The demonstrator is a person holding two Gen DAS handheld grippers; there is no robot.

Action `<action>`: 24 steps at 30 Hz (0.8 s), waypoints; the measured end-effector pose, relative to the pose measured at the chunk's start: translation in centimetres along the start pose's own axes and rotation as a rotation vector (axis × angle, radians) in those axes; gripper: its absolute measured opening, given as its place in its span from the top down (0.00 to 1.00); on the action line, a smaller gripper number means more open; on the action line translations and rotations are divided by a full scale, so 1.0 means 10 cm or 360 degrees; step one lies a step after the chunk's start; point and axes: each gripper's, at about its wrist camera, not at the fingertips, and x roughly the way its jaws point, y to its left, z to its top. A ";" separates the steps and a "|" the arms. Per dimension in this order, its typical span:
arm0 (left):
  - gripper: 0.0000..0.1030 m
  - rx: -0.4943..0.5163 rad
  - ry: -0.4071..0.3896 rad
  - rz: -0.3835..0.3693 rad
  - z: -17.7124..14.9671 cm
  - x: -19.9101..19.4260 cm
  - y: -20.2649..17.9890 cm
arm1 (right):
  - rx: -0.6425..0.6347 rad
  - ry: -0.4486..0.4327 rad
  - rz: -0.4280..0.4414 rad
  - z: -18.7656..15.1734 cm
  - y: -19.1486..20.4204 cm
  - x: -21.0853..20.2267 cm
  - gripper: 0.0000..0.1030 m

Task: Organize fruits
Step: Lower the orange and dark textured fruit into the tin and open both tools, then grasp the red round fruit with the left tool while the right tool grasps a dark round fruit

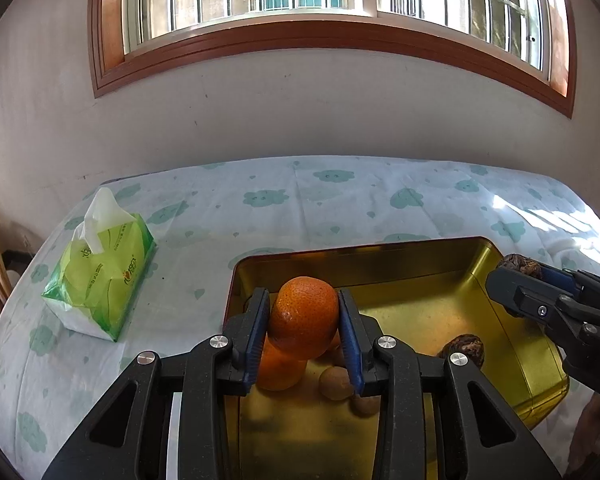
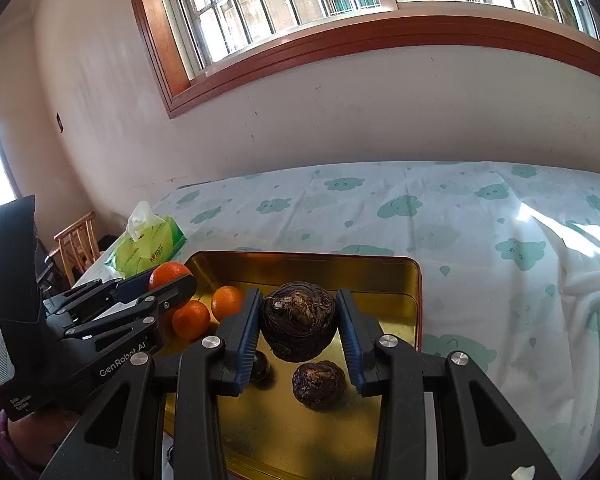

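My left gripper [image 1: 304, 316] is shut on an orange tangerine [image 1: 305, 314], held above the left side of a golden metal tray [image 1: 512, 320]. Under it in the tray lie another tangerine [image 1: 278, 372] and small tan round fruits [image 1: 334, 382]. My right gripper [image 2: 298, 322] is shut on a dark brown water chestnut [image 2: 299, 320] over the same tray [image 2: 404, 312]. Below it sits a second dark chestnut [image 2: 318, 384]. Two tangerines [image 2: 208, 312] rest in the tray's left part. The left gripper [image 2: 168, 282] with its tangerine shows at the left of the right wrist view.
A green tissue pack [image 1: 100, 276] lies left of the tray on the cloud-patterned cloth [image 1: 340, 200]. A wall with a wood-framed window runs behind. A wooden chair [image 2: 78, 244] stands past the table's left end. Sunlit cloth spreads to the right.
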 end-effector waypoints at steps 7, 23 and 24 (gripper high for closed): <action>0.23 0.0027 -0.0058 -0.0005 -0.01 -0.06 -0.05 | 0.0008 -0.0057 -0.0027 0.01 -0.05 -0.06 0.58; 0.20 -0.0074 -0.0173 0.0144 -0.23 -0.86 0.51 | -0.0096 0.0245 0.0359 -0.84 0.50 -0.62 0.54; 0.20 -0.0089 -0.0163 0.0173 -0.30 -0.93 0.61 | -0.0089 0.0286 0.0364 -0.89 0.54 -0.56 0.54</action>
